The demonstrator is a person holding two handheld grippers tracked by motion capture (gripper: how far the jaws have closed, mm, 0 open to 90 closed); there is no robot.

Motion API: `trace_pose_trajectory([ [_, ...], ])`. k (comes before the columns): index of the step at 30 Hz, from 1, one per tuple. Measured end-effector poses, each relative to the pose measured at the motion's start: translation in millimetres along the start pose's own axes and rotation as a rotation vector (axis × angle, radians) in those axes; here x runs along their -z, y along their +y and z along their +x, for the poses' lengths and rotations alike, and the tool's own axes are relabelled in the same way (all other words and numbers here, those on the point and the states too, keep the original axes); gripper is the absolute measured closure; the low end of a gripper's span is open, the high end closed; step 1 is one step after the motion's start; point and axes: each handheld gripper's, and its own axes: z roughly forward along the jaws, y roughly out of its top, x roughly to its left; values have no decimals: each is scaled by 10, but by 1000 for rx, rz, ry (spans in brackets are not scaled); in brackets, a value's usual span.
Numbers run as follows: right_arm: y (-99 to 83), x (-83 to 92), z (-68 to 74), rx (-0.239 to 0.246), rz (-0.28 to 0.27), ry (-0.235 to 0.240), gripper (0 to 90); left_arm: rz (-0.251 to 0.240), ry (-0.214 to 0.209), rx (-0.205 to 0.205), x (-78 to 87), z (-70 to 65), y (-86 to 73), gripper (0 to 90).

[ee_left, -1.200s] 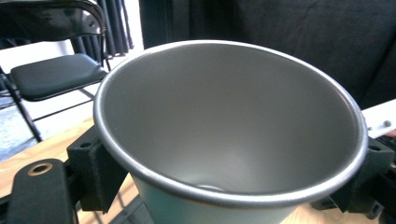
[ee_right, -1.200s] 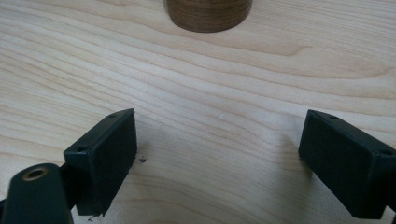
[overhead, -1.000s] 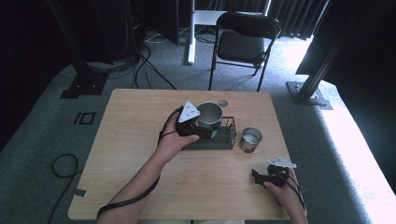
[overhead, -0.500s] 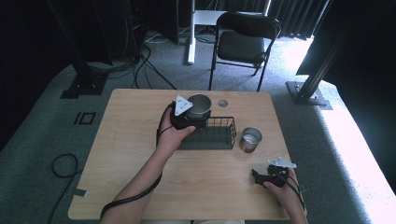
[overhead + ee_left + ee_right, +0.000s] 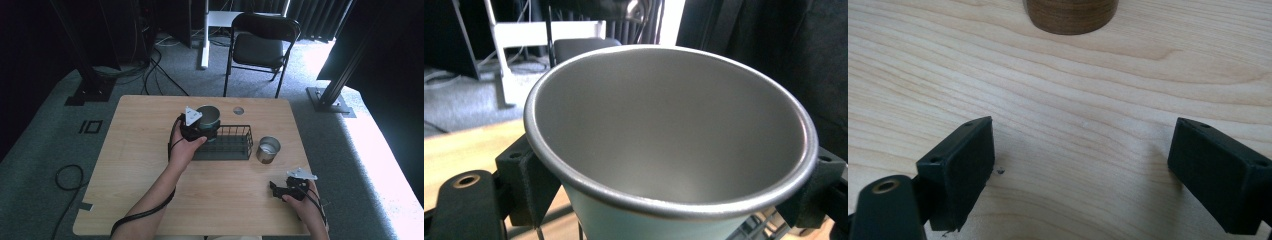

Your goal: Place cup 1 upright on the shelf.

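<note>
I have the left gripper [image 5: 204,131] clamped on the pale green cup [image 5: 208,120] — in the left gripper view its two black pads [image 5: 526,182] press the cup's wall from either side just under the metal rim, and the cup's open mouth faces the camera with a bare grey inside. From the high view the cup sits over the left end of the black wire basket [image 5: 227,147], right at its back rail; I cannot tell whether its base touches the wire or hangs just above it. The hand [image 5: 183,150] that carries this gripper comes in from below and to the left, with the grey three-cornered plate on top beside the cup.

My right gripper [image 5: 278,190] rests low over the near right part of the wooden table [image 5: 140,150], well apart from the basket. In the right gripper view its jaws stand wide apart with nothing between them — bare wood grain under them, and the foot of a round thing that mirrors that grain at the top edge of the picture. That matches the steel cup [image 5: 268,149] standing upright on the table just to the right of the basket, between the basket and my right gripper

A small round disc [image 5: 238,110] lies flat near the far edge of the table
</note>
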Motion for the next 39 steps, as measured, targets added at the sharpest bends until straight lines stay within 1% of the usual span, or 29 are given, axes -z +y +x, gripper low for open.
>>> trace_pose_trajectory([
  [2, 0, 0, 1, -1, 0, 0, 111, 11, 10, -15, -18, 2, -40, 149],
  [3, 0, 0, 0, 0, 0, 0, 111, 7, 15, -11, -25, 5, -58, 148],
  [5, 0, 0, 0, 1, 0, 0, 111, 12, 13, -6, -41, 11, -82, 148],
  [7, 0, 0, 0, 0, 0, 0, 111, 18, 26, -23, -53, 11, -110, 148],
  [10, 0, 0, 0, 0, 0, 0, 111, 21, 41, -33, -63, 25, -154, 148],
  [13, 0, 0, 0, 0, 0, 0, 111, 38, 40, -32, -69, 41, -200, 148],
  [15, 0, 0, 0, 1, 0, 0, 110, 45, 45, -43, -69, 47, -229, 148],
  [16, 0, 0, 0, 1, 0, 0, 110, 45, 46, -36, -67, 51, -243, 148],
  [18, 0, 0, 0, 0, 0, 0, 110, 51, 45, -44, -64, 63, -264, 148],
  [22, 0, 0, 0, 0, 0, 0, 110, 56, 47, -47, -55, 80, -292, 149],
  [23, 0, 0, 0, 0, 0, 0, 111, 59, 47, -57, -52, 86, -308, 148],
  [25, 0, 0, 0, 0, 0, 0, 110, 60, 52, -55, -47, 90, -320, 148],
  [26, 0, 0, 0, 0, 0, 0, 110, 66, 47, -63, -50, 90, -336, 148],
  [27, 0, 0, 0, 0, 0, 0, 111, 66, 47, -63, -50, 90, -336, 148],
  [28, 0, 0, 0, 0, 0, 0, 111, 60, 47, -72, -56, 84, -355, 148],
  [33, 0, 0, 0, 0, 0, 0, 110, 58, 43, -68, -50, 86, -360, 148],
  [37, 0, 0, 0, 0, 0, 0, 111, 58, 49, -90, -26, 86, -377, 147],
  [39, 0, 0, -1, 1, 0, 0, 110, 63, 47, -88, -18, 85, -374, 146],
])
